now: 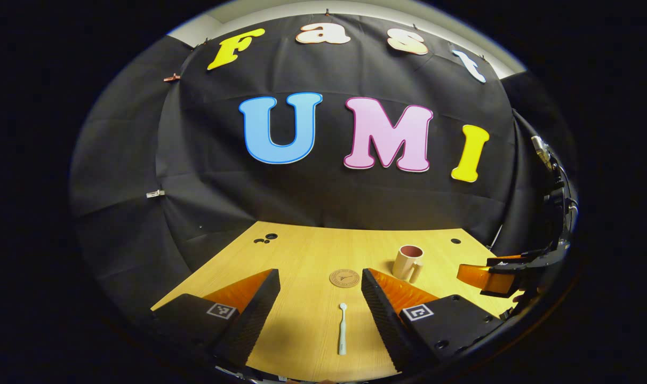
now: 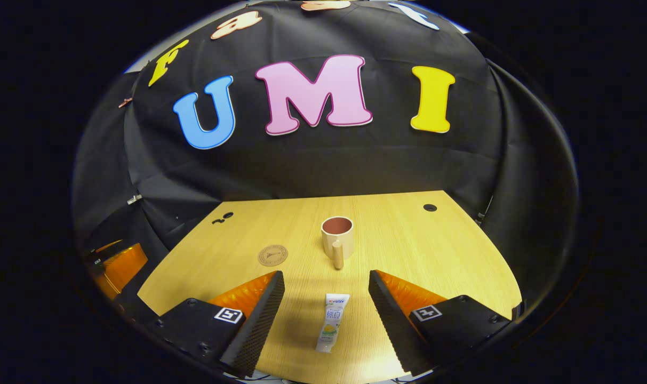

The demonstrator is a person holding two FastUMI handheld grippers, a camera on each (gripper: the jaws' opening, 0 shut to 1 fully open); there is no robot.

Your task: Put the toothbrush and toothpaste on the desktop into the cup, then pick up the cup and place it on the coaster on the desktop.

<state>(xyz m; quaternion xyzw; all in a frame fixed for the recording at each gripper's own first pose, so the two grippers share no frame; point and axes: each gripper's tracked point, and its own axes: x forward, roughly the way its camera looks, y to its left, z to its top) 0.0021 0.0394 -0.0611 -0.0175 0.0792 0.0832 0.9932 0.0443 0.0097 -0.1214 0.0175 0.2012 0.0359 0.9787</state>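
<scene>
Gaping left gripper [image 1: 320, 306] over slim toothbrush [image 1: 342, 330], right gripper [image 2: 326, 306] gaping over soft toothpaste tube [image 2: 331, 322]

Printing on coaster [image 1: 344, 278] too small to make out in either view. Inside of cup [image 2: 337, 232] below the rim hidden by its own wall; contents cannot be told. Bristle end of toothbrush [image 1: 342, 329] too small to resolve. Bottom end of toothpaste [image 2: 331, 322] near the picture's lower edge, cap detail unclear. Right gripper [image 1: 488, 277], seen in left gripper view, cut off at the right edge; fingertips and holding hand out of sight. Left gripper [image 2: 121, 266], in right gripper view, likewise cut off at the left edge. Table [image 2: 435, 250] near edge cut off below.
</scene>
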